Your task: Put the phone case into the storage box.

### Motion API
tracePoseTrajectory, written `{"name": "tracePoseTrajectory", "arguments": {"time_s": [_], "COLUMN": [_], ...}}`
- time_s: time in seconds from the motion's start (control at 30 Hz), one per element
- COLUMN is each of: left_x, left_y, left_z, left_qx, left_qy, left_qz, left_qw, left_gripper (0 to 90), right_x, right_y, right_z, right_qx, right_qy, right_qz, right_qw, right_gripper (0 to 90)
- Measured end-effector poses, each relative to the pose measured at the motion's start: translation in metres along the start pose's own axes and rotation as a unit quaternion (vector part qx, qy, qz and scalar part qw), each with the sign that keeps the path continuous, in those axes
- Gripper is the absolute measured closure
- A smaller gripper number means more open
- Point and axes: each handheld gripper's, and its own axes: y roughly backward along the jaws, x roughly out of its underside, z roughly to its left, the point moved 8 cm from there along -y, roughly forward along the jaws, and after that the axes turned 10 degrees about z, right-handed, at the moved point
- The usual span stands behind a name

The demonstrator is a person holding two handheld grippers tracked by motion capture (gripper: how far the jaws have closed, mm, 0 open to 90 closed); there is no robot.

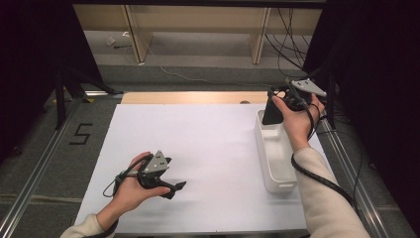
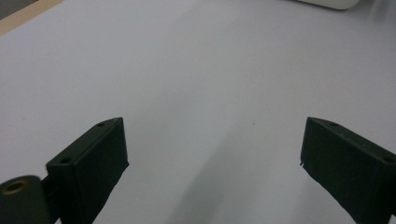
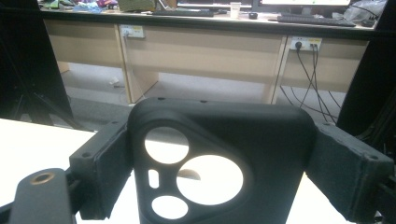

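Observation:
A black phone case (image 3: 224, 154) with round camera cut-outs stands upright between the jaws of my right gripper (image 3: 219, 163), which is shut on its two sides. From above, the same phone case (image 1: 272, 113) hangs over the far end of a white bin (image 1: 275, 163), and the right gripper (image 1: 282, 101) holds it from the right. Down at the near left, my left gripper (image 1: 181, 186) rests low over the white table sheet (image 1: 198, 139). Its black fingers (image 2: 91, 163) are spread wide apart with bare sheet between them.
The long white bin lies along the sheet's right edge. Metal rails (image 1: 34, 168) run along both sides of the table. Beyond the far edge stand wooden desks (image 3: 201, 51) with cables (image 1: 289, 44) trailing on the floor, and dark curtains hang at left and right.

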Motion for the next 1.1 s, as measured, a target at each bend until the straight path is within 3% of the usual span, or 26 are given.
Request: {"name": "tracePoseTrajectory", "arguments": {"time_s": [1.1], "left_x": [0.000], "left_y": [0.000], "left_z": [0.000], "left_qx": [0.001], "left_qy": [-0.001], "left_qz": [0.000], "left_qw": [1.0000], "left_gripper": [7.0], "right_x": [0.001], "right_y": [-0.012], "right_z": [0.000], "right_qx": [0.004], "right_qy": [0.000], "right_qz": [0.011], "right_qw": [0.9999], "right_gripper": [14.9]}}
